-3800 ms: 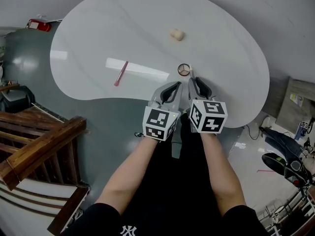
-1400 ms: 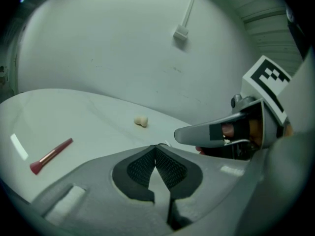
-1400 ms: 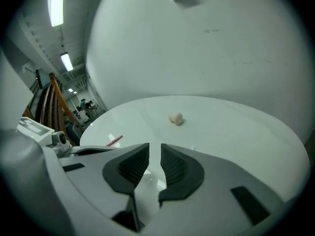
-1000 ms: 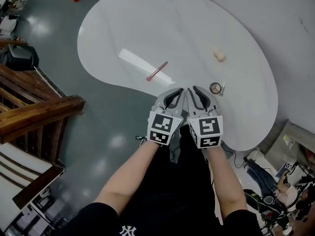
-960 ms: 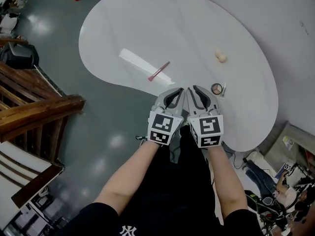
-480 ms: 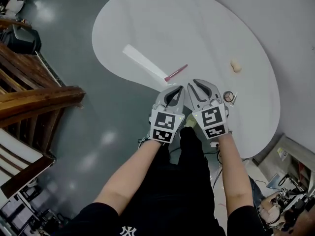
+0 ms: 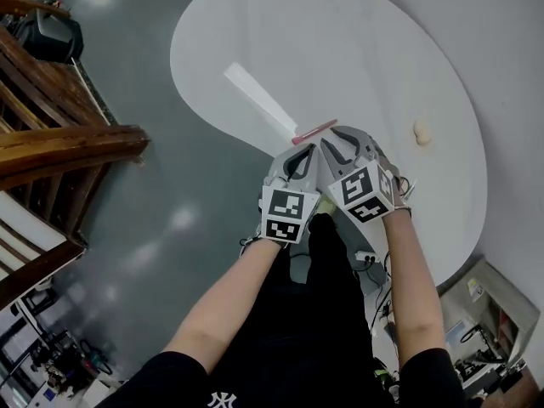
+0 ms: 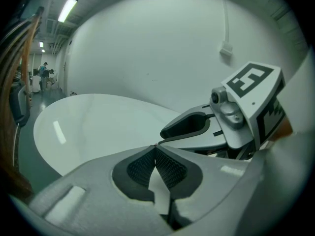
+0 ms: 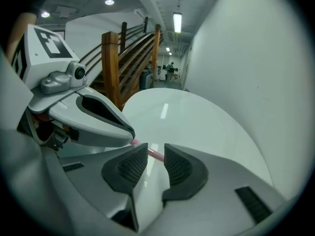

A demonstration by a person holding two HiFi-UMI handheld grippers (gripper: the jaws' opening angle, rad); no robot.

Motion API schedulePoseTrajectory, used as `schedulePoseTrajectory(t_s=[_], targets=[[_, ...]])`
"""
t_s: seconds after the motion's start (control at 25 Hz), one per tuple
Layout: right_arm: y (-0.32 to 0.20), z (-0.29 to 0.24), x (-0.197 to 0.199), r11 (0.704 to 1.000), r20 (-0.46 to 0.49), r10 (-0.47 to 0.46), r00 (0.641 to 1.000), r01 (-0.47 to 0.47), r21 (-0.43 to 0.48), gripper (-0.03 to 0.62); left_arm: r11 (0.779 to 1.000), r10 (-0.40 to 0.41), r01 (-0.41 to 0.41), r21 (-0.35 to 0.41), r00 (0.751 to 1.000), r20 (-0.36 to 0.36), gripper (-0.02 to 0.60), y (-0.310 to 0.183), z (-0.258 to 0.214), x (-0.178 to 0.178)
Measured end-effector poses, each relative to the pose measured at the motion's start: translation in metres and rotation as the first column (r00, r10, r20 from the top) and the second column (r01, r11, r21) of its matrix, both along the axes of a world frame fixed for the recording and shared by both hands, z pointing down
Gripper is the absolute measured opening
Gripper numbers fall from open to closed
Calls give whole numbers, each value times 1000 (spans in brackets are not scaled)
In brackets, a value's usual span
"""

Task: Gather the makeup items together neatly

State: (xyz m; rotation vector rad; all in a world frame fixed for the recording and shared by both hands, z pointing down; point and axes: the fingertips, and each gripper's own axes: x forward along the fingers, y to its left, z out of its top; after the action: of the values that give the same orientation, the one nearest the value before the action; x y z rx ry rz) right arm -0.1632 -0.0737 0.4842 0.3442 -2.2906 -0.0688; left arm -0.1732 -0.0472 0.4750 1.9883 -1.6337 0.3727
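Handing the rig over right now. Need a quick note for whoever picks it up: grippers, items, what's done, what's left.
Left gripper: shut, empty.
Right gripper: jaws apart, just been opening, nothing between the pads. The pink stick lies on the table just past its tips.
Beige puff: further right on the table, well apart from the stick.
Done: nothing visibly gathered yet.
Left: probably grasp the stick, set it beside the puff, then line the items up.

White table (image 7: 340, 49) free ahead, pink stick (image 7: 314, 131) just before right gripper (image 7: 338, 134), left gripper (image 7: 299, 151) close alongside
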Motion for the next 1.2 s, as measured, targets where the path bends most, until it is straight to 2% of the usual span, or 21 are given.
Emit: schedulePoseTrajectory(t_s=[0.2,0.4,0.56,0.84,1.08,1.2], targets=[[-6,21,-12,989,-108,-135,985,140,44,114,999,-34,34,-25,999,-5,9,-1,14,-9],[-9,35,-18,974,-168,-208,964,219,51,120,998,-44,44,-38,999,-9,9,-2,20,-10],[-10,45,-23,970,-178,-232,956,241,29,124,998,-47,47,-40,999,-4,9,-3,22,-14],[-12,56,-23,964,-167,-267,949,260,-61,156,997,-61,61,-41,998,-6,9,-5,22,-18],[-1,58,-22,965,-221,-260,940,243,-104,57,998,-58,58,-37,998,-11,9,-6,18,-15],[1,59,-21,973,-224,-220,949,199,-113,52,998,-54,54,-33,998,-11,9,-5,18,-15]])
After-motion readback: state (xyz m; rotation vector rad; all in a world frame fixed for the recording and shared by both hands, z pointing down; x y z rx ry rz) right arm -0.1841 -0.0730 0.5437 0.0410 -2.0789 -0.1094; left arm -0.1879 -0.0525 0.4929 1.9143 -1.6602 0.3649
